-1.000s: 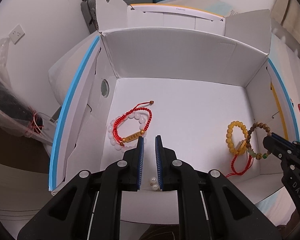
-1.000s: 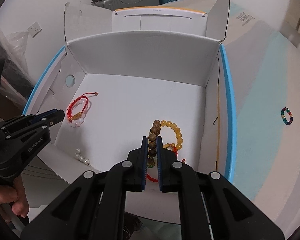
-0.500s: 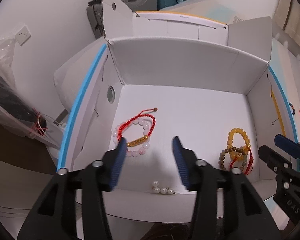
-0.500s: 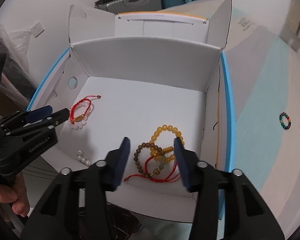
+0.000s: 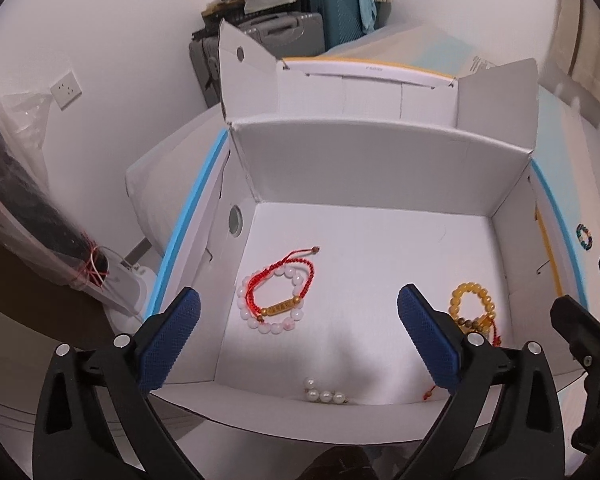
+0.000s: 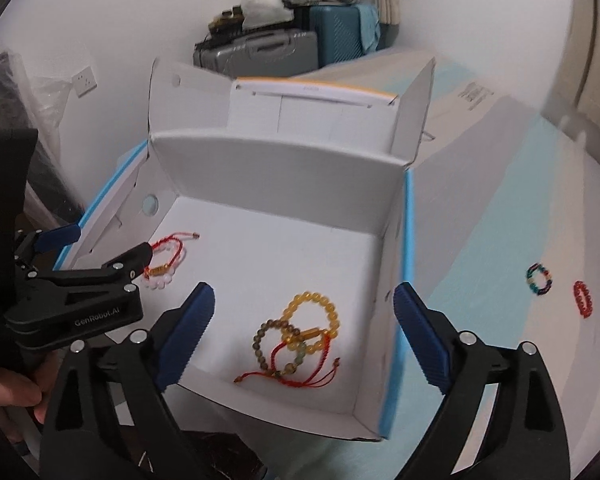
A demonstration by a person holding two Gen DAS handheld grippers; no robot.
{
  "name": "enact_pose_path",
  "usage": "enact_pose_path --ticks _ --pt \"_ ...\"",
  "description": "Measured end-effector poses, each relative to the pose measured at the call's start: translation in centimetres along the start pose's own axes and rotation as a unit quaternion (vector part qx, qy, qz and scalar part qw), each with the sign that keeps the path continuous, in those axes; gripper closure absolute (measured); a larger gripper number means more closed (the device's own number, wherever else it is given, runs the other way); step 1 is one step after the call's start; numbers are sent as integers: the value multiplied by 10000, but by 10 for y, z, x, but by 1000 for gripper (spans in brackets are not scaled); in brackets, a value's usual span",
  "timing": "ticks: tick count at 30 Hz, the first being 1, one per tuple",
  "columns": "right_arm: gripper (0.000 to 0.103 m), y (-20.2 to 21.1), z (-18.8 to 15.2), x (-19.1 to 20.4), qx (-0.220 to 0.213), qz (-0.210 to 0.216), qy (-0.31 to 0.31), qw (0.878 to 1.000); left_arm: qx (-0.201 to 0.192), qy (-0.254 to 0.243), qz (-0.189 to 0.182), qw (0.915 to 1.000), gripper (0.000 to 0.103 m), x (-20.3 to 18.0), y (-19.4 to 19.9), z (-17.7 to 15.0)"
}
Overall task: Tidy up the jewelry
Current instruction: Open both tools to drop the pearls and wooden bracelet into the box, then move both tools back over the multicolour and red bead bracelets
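An open white cardboard box (image 5: 372, 168) (image 6: 276, 168) holds jewelry. A red cord bracelet with a gold bar lies over a pale bead bracelet (image 5: 278, 294) (image 6: 165, 264) at its left. A pearl string (image 5: 324, 394) lies by the near wall. A yellow bead bracelet (image 5: 470, 300) (image 6: 312, 320), a brown bead bracelet (image 6: 274, 346) and a red cord sit at its right. My left gripper (image 5: 300, 330) is open and empty above the near wall. My right gripper (image 6: 304, 336) is open and empty above the right pile.
Two small bracelets, one multicoloured (image 6: 540, 278) and one red (image 6: 584, 298), lie on the pale blue cloth right of the box. Suitcases (image 6: 284, 50) stand by the back wall. A plastic-wrapped dark bundle (image 5: 24, 208) lies to the left.
Both grippers opened wide and drew back. The left let go of the pearl string and the right let go of the brown bead bracelet, which now lies on the right pile.
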State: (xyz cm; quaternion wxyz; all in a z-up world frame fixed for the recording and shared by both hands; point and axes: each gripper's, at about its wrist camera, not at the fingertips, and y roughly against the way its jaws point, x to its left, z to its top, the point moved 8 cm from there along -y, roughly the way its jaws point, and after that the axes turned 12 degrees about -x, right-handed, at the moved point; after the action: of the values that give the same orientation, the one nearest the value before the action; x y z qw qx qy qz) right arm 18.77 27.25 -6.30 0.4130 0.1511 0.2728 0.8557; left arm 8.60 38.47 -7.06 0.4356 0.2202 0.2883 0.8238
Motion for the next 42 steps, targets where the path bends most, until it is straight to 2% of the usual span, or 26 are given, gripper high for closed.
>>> enact_pose_path --ticks 6,8,16,21,28,38,42 --pt "13 13 7 -19 -148 -94 -100 9998 -206 -94 -135 9997 6 -21 15 11" --pt "9 17 9 -26 -193 -101 -145 9997 -267 -176 -191 9993 6 -32 20 13" --pt "8 39 24 -84 -457 -321 -665 9962 -461 -450 -522 9966 6 -83 35 23" --pt "8 54 26 -131 -583 -651 -925 9919 -608 -645 -827 9926 6 -127 48 32" --pt "8 68 11 -192 -556 -1088 -1223 9849 -705 -999 -1182 9854 6 -193 60 40" --pt "8 100 -19 -280 -573 -1807 -1476 9707 -784 -1481 -1786 9695 6 -310 70 42" --pt "8 110 -38 -328 -474 -2110 -1654 9622 -762 -1653 -1974 9633 6 -352 67 41"
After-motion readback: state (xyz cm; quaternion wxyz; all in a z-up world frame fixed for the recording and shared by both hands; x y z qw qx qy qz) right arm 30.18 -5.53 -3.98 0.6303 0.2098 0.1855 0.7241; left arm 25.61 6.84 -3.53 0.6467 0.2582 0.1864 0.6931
